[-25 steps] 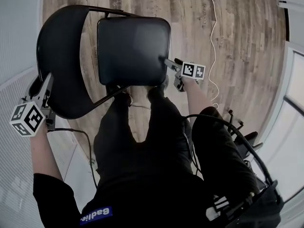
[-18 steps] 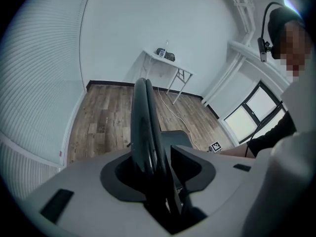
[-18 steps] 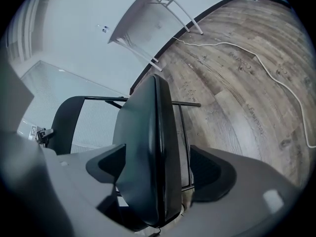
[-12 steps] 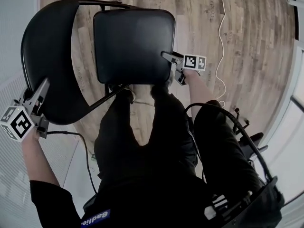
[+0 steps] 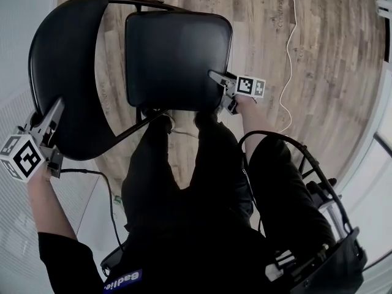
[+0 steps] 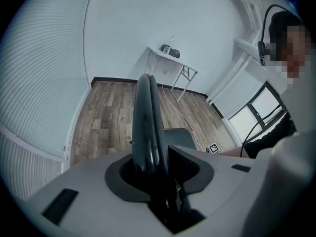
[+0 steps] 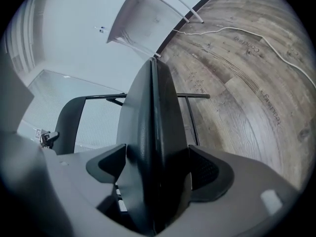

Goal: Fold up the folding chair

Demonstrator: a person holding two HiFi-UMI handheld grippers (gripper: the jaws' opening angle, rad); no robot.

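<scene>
The black folding chair stands open on the floor. Its seat is flat, and the curved backrest is at the left of the head view. My left gripper sits on the backrest's rim. Its jaws have just been closing, and the pads now lie against both sides of the rim. My right gripper straddles the seat's near right corner. Its jaws have just been opening and stand wide, with the thick seat edge between them and no squeeze visible.
The person's dark-clad legs stand right behind the seat. A white cable snakes over the wooden floor at the right, and a black cable lies by the left foot. A white side table stands at the far wall.
The right gripper has slid further over the seat's corner and sunk a little. The left gripper has dropped slightly and stays on the backrest rim.
</scene>
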